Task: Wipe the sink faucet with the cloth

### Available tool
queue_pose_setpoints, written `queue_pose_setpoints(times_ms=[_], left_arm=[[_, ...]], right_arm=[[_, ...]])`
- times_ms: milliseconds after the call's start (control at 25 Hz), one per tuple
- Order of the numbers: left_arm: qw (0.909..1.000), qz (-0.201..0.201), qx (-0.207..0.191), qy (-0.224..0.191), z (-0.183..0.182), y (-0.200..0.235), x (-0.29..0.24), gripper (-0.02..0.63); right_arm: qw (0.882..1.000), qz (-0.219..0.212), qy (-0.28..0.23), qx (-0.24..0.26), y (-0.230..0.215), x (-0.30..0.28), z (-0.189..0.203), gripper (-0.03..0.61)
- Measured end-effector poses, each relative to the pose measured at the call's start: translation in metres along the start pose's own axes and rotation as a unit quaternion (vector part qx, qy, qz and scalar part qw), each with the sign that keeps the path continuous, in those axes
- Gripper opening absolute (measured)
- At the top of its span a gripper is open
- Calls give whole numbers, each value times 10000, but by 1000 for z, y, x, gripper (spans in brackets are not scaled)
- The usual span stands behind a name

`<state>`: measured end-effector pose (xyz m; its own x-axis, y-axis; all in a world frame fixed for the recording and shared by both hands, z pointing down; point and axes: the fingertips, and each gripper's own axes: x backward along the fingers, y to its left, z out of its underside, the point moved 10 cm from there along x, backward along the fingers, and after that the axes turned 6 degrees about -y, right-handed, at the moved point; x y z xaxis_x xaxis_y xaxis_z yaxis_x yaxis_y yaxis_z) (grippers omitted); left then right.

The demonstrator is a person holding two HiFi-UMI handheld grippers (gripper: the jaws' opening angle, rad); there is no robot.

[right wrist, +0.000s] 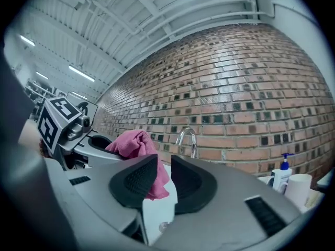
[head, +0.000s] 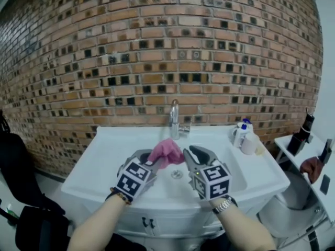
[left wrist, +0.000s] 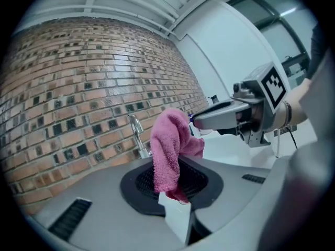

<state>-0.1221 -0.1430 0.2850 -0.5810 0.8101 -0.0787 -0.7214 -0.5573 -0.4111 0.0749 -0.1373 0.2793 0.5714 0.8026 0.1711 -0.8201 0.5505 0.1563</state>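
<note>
Left gripper view: the fingers [left wrist: 201, 184] of the left gripper [left wrist: 174, 179] are clenched on the pink cloth [left wrist: 170, 140], which stands up in a bunched fold above them. In the right gripper view, the right gripper [right wrist: 164, 167] has its fingers [right wrist: 137, 181] released, with a bare gap between them; the cloth shows behind the left one, not gripped. From the head view, both grippers hang side by side over the basin of the white sink [head: 94, 166], above the drain [head: 177, 174], with the cloth between their tips. The chrome faucet [head: 174, 118] rises at the middle of the sink's back edge, against the brick wall [head: 157, 46], just beyond the cloth and not touched by it. A soap bottle [head: 241, 132] and a cup [head: 249, 144] stand near the back right corner. The approach looks to be the step in hand, with wiping not yet begun. The next move calls for carrying the cloth to the spout and pressing it there, the left grip kept firm.
</note>
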Motion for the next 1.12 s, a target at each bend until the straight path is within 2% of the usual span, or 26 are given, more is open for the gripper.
queue_pose_setpoints(times_ms=[320, 800, 1120], left_arm=[[9997, -40, 5, -259, -25, -60, 83, 55], [9979, -185, 265, -559, -50, -160, 199, 55], [9962, -323, 287, -758, -66, -212, 271, 55]], right_arm=[[9999, 45, -129, -13, 53, 82, -15, 81], [9994, 22, -333, 107, 134, 224, -49, 77], [9987, -129, -449, 182, 184, 290, -65, 71]])
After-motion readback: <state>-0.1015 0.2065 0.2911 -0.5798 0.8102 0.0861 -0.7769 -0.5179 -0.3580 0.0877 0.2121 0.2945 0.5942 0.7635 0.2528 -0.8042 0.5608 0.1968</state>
